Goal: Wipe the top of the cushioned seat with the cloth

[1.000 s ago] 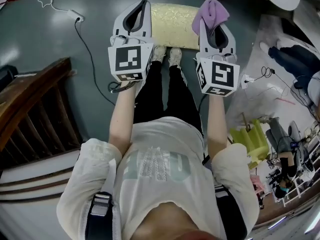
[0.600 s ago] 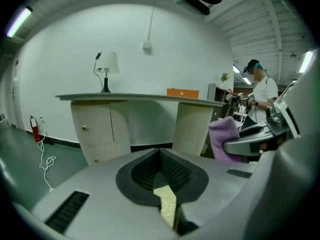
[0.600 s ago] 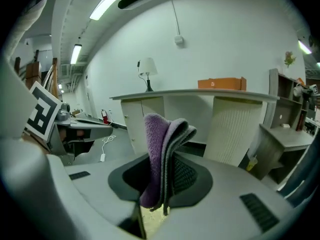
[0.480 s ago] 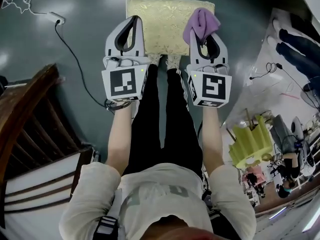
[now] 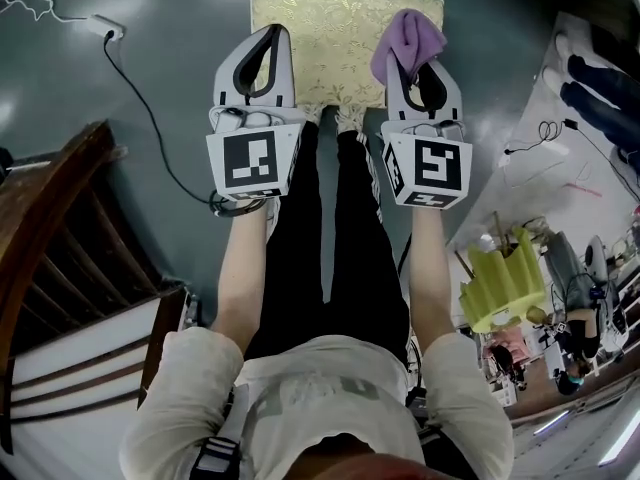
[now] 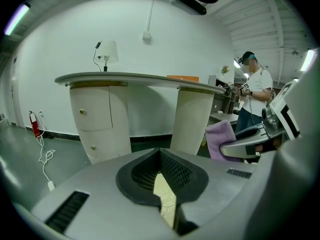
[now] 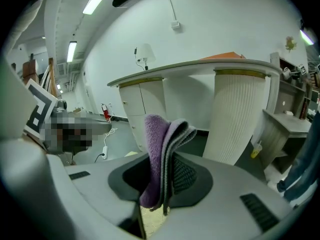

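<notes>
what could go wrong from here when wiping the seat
1. The cloth is only a bunched fold pinched in the right tool; it might slip out, or let the hard tool tips rub the cushioned seat.
2. The left tool is shut on nothing, so nothing visibly steadies the seat, which may slide on the floor.

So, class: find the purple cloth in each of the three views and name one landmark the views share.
Head view: purple cloth upper right, in the right gripper's tongs.
Left gripper view: right of centre.
Right gripper view: centre, pinched between the tongs.
Shared landmark: the yellow cushioned seat, glimpsed below the tongs in both gripper views.
</notes>
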Demonstrator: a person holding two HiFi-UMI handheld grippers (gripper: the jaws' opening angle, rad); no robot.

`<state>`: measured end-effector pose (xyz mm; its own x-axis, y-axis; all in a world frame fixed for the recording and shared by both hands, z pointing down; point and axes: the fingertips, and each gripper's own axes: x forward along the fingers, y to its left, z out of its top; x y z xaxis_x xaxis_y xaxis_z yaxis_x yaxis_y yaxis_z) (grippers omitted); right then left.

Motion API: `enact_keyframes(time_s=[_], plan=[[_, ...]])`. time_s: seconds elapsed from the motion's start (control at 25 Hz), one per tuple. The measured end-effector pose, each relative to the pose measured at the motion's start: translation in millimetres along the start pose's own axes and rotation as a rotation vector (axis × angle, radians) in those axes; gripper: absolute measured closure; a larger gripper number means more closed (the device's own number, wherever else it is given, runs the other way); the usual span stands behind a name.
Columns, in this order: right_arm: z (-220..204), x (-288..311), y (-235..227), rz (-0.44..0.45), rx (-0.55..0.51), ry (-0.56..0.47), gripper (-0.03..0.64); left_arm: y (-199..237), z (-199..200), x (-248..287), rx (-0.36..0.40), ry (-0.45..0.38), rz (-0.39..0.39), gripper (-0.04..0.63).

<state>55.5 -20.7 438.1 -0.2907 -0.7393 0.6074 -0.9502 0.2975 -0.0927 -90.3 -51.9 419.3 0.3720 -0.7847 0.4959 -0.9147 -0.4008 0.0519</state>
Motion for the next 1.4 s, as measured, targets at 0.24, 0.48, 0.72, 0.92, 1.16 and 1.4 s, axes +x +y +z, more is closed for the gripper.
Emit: enact_keyframes(time_s=[0.24, 0.48, 0.72, 0.92, 1.16, 1.4], plan=[[2, 38, 21, 0.142, 0.055, 0.052, 0.522, 8, 0, 7, -0.014, -0.007, 0.023, 0.591], [-18, 115, 79, 0.322, 0.143, 0.227, 0.522, 28, -16, 3, -0.01, 0.031, 0.047, 0.591], [-28, 171, 127, 0.385, 0.178, 0.331, 0.522, 63, -31, -20, -0.066, 0.048, 0.085, 0.591], [-43, 192, 150, 0.375, 0.235, 0.403, 0.522, 79, -47, -40, -0.086, 0.076, 0.104, 0.591], [-53, 197, 152, 0.351, 0.227, 0.436, 0.523, 83, -53, -52, -0.105, 0.073, 0.119, 0.591], [-57, 201, 143, 0.351, 0.229, 0.448, 0.523, 80, -46, -45, -0.102, 0.057, 0.118, 0.591]])
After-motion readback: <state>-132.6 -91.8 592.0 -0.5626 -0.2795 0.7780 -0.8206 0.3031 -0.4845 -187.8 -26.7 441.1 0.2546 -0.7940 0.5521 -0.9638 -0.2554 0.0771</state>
